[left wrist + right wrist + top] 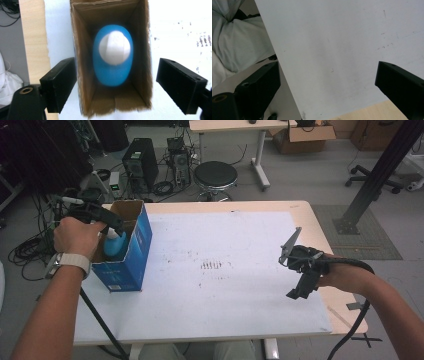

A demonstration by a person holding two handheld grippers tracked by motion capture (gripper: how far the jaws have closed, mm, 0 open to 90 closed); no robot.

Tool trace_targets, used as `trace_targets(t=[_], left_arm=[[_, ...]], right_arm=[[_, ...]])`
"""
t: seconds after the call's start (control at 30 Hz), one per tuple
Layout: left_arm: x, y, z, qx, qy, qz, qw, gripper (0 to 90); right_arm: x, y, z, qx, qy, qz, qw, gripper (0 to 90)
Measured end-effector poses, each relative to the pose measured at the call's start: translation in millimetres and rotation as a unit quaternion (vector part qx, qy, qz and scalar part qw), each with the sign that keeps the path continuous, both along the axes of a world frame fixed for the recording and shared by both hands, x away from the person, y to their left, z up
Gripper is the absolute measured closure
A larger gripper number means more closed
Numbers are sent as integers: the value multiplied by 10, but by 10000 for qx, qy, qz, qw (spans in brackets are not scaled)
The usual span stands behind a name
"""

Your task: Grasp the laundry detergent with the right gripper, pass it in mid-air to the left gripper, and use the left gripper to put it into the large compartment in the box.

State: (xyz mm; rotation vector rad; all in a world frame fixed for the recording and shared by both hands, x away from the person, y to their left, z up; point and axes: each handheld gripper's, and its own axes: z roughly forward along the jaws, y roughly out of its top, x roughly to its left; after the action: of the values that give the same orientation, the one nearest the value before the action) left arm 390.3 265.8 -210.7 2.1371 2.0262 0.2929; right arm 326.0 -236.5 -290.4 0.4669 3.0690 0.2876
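A blue bottle with a white cap (112, 55) stands inside an open blue cardboard box (131, 251) at the table's left edge; the bottle (115, 244) peeks out of the box top. My left gripper (116, 85) hovers right above the box, looking straight down into it, jaws open and apart from the bottle. My left gripper (111, 221) sits over the box's near-left corner in the high view. My right gripper (300, 280) hangs over the table's right side, and its jaws (327, 82) stand open with nothing between them.
A white sheet (220, 270) covers most of the wooden table (320, 230). Dark scuff marks (211, 265) sit mid-sheet. Behind the table are a round black stool (215, 175), computer towers (140, 162) and cables. A black pole (375, 175) stands at the right.
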Motion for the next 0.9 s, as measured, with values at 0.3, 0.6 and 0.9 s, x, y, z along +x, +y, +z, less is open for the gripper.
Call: trace_targets(t=[0.3,0.6,0.9], left_arm=[[-143,-97,256,1,140,-161,9998,140],[-280,-298,435,-64,202,-430,9989,101],[-415,-534,599,-16,125,-757,9971,91]], right_arm=[[-39,5,85,35,-91,-10,10000,60],[-89,22,140,52,-164,14,9999,59],[-142,17,195,62,-208,3,9998,59]])
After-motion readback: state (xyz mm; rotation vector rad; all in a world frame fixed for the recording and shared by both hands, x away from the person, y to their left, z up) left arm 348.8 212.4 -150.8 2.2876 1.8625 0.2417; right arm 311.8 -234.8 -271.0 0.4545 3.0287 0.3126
